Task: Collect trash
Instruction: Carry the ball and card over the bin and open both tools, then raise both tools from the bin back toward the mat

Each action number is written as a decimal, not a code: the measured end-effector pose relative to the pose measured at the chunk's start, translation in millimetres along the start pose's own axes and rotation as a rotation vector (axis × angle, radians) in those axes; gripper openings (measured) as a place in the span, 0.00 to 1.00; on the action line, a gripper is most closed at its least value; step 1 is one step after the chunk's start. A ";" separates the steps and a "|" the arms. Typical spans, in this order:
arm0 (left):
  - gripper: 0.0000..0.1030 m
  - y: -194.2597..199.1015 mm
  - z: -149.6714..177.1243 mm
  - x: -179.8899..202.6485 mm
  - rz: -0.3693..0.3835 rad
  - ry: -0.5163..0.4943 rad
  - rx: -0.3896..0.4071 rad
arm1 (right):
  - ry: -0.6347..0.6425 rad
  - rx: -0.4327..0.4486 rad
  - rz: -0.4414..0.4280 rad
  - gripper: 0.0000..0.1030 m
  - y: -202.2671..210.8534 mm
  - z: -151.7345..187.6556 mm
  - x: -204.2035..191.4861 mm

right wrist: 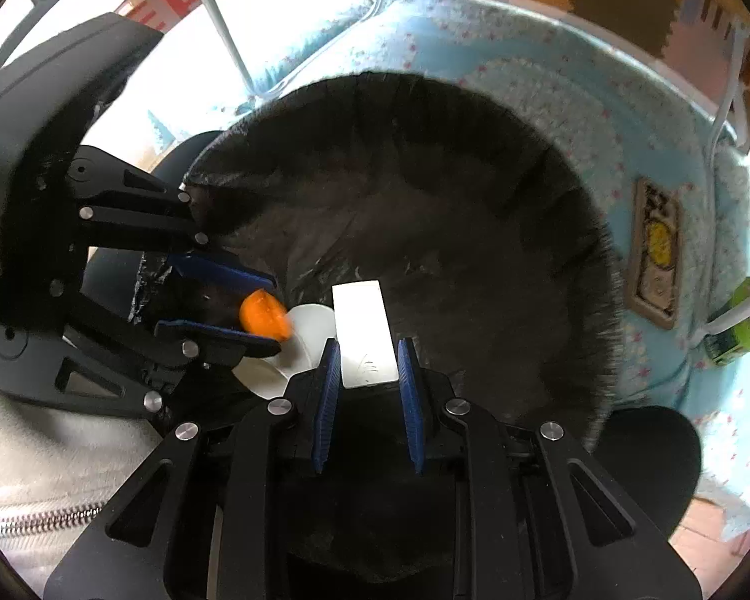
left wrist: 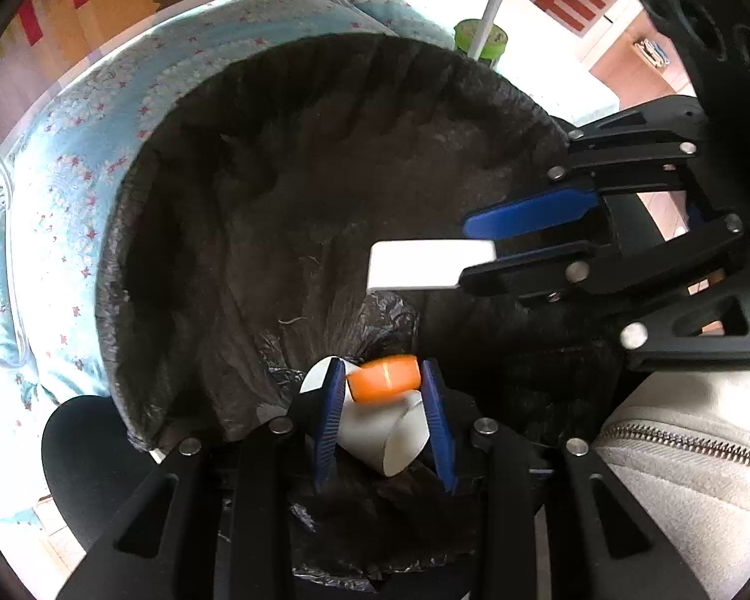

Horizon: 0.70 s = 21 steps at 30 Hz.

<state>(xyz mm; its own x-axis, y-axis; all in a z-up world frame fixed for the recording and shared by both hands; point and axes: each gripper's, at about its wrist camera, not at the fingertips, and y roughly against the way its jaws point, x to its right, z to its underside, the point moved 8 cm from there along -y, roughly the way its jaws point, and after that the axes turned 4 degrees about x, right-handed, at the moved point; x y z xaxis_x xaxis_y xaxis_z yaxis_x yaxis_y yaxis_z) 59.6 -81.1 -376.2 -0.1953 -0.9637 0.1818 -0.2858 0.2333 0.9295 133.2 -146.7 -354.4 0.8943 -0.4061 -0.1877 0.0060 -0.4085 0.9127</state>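
Note:
A bin lined with a black bag (left wrist: 255, 230) fills both views (right wrist: 475, 230). My left gripper (left wrist: 382, 380) is over its near rim with an orange cap-shaped piece (left wrist: 384, 378) between the blue fingertips; the piece is motion-blurred, so contact is unclear. A white paper cup (left wrist: 390, 437) lies in the bin below it. My right gripper (right wrist: 367, 355) holds a flat white rectangular piece (right wrist: 362, 335) between its blue pads over the bin. The right gripper also shows in the left wrist view (left wrist: 480, 245), and the left gripper in the right wrist view (right wrist: 270, 310).
A light blue patterned blanket (left wrist: 60, 210) surrounds the bin. A green roll (left wrist: 480, 37) stands behind a white metal leg (left wrist: 492, 5). A snack packet (right wrist: 657, 255) lies on the blanket at right. A white zipped jacket (left wrist: 685, 455) is near me.

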 end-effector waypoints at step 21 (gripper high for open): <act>0.45 27.2 -11.6 11.3 0.048 0.027 0.057 | -0.054 0.022 -0.042 0.25 4.3 -3.6 0.3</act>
<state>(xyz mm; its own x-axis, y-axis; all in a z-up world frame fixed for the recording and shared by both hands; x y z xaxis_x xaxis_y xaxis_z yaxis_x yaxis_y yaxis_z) 60.5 -87.1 -345.2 -0.1851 -0.9542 0.2350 -0.3294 0.2855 0.9000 135.1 -145.6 -349.2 0.8680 -0.4316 -0.2456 0.0326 -0.4440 0.8954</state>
